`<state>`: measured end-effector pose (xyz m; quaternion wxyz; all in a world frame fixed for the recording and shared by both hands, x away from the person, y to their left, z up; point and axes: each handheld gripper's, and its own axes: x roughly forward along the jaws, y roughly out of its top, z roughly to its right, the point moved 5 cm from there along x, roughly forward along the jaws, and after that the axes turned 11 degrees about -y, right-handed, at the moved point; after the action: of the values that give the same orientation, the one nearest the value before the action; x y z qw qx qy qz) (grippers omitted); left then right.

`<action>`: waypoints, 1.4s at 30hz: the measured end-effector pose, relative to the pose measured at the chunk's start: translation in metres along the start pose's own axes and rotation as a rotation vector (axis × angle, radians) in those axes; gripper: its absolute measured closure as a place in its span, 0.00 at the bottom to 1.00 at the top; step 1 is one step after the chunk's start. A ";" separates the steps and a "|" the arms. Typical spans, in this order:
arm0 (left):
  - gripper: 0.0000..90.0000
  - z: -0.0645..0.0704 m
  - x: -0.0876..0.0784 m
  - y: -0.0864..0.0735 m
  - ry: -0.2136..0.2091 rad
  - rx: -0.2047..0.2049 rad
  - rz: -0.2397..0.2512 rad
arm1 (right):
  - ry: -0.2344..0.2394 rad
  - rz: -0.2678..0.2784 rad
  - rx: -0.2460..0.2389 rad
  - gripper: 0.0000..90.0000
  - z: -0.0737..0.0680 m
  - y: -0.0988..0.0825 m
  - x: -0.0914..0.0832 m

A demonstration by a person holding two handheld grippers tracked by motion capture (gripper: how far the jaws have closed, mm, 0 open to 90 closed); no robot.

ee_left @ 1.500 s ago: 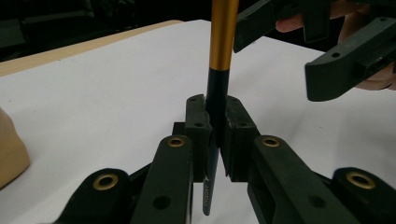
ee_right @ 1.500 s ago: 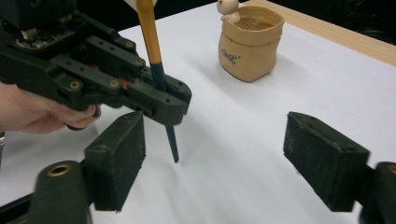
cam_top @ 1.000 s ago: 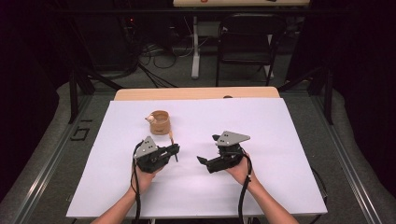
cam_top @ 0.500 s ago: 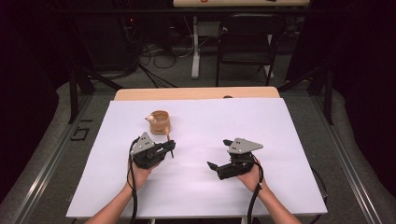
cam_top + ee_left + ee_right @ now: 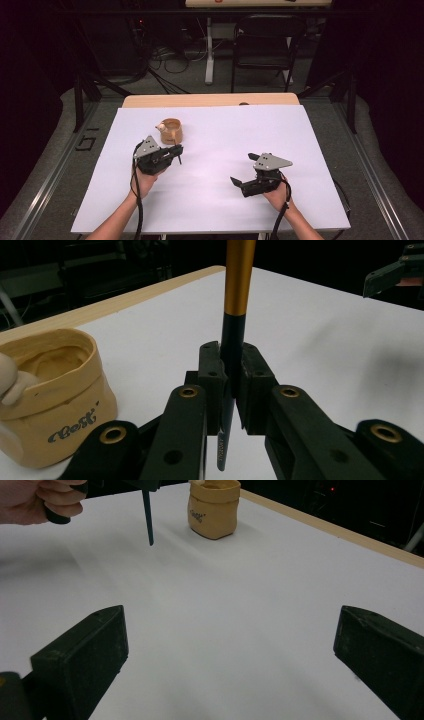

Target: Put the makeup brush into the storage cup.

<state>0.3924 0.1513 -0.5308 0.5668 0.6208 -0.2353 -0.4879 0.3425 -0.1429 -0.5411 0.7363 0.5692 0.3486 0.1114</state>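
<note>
Left gripper (image 5: 176,151) clamped tight on a slim dark brush handle with a gold upper section (image 5: 232,335), held upright above the white table sheet (image 5: 215,200), just short of a tan pouch-like cup (image 5: 171,131). Printed lettering on the cup's side; a pale rounded piece (image 5: 10,377) resting at its rim, contents otherwise unclear. Cup near the far left of the sheet, close beside the left gripper but apart from it. Compared with a second ago: grippers drawn apart, right gripper (image 5: 245,170) shifted toward the right and nearer the table's front edge, left moved slightly leftward. Right gripper's jaws spread wide over bare sheet, holding nothing, touching nothing.
</note>
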 end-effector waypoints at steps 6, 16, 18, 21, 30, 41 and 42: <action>0.91 -0.002 0.000 0.005 -0.003 0.001 0.000 | -0.003 -0.016 -0.030 0.00 -0.004 -0.006 0.003; 0.92 -0.008 -0.007 0.021 0.000 0.021 -0.002 | -0.009 -0.010 -0.017 0.01 -0.001 -0.005 0.003; 0.92 -0.009 -0.008 0.025 0.010 0.029 -0.001 | -0.009 -0.012 -0.015 0.00 0.000 -0.005 0.002; 0.92 -0.012 -0.008 0.029 0.014 0.032 -0.007 | -0.014 -0.006 -0.016 0.00 0.000 -0.003 0.002; 0.92 -0.020 -0.007 0.041 0.023 0.041 -0.003 | -0.015 -0.007 -0.002 0.01 0.003 -0.003 0.001; 0.92 -0.034 -0.012 0.056 0.071 0.049 0.012 | -0.014 -0.017 0.006 0.01 0.003 -0.004 0.002; 0.92 -0.036 -0.011 0.057 0.075 0.052 0.014 | -0.014 -0.017 0.006 0.01 0.003 -0.004 0.002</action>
<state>0.4339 0.1639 -0.4780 0.5621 0.6515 -0.2309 -0.4542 0.3451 -0.1453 -0.5454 0.7380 0.5691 0.3485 0.1002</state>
